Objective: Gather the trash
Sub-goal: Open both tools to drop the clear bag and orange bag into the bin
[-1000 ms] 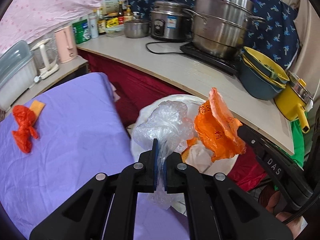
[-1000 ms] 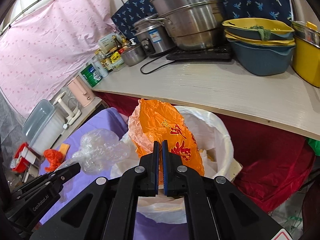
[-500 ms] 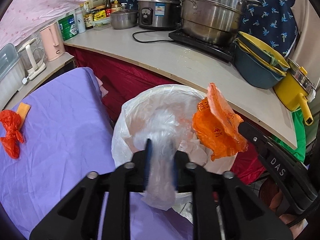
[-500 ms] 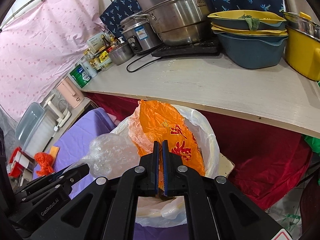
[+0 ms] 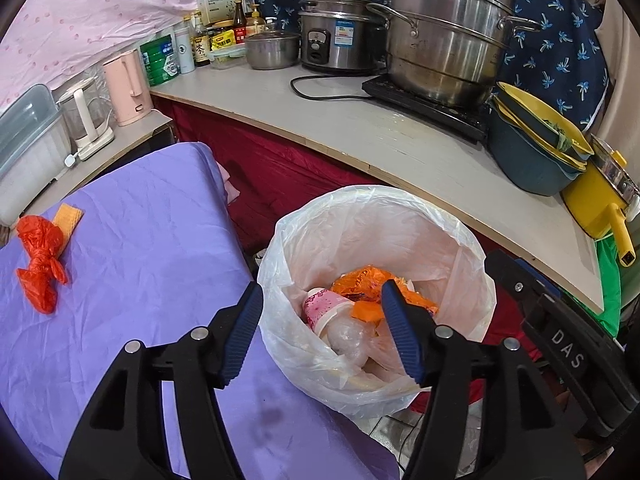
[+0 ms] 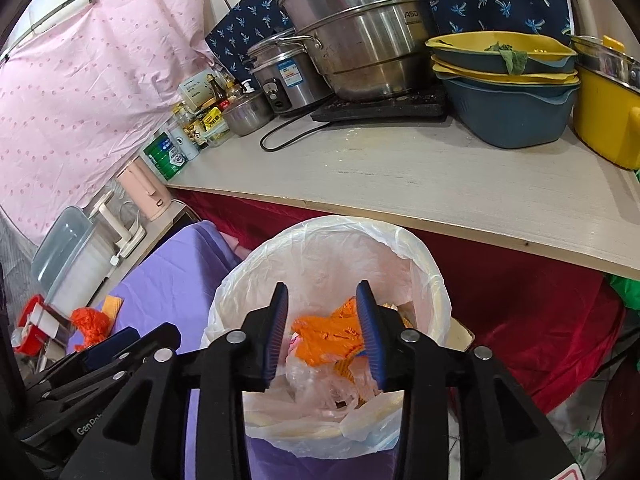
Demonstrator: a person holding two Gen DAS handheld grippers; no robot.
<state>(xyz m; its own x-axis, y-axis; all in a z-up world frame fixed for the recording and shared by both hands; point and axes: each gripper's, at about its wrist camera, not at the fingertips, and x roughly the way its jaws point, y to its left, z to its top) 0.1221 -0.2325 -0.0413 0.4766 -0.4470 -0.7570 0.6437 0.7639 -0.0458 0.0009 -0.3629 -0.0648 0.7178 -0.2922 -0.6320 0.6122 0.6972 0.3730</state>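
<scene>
While both my left gripper [image 5: 322, 330] and right gripper [image 6: 322, 330] hang wide and empty over the lined bin [image 5: 472, 240], I judge the red bag [image 5: 40, 260] at the left edge comes next.

A steel steamer pot [image 5: 448, 48], rice cooker [image 5: 340, 32] and stacked basins [image 5: 536, 148] stand on the far surface [image 5: 400, 152].

The tablecloth [image 5: 132, 248] is plain purple, with a crumpled red bag [image 5: 40, 264] on it. An orange bag [image 6: 328, 336] lies inside the translucent white bin liner [image 5: 360, 216]. Behind hang a pink dotted curtain [image 6: 80, 112] and a navy cloth [image 5: 560, 52] (scattered with small blue palm trees).
</scene>
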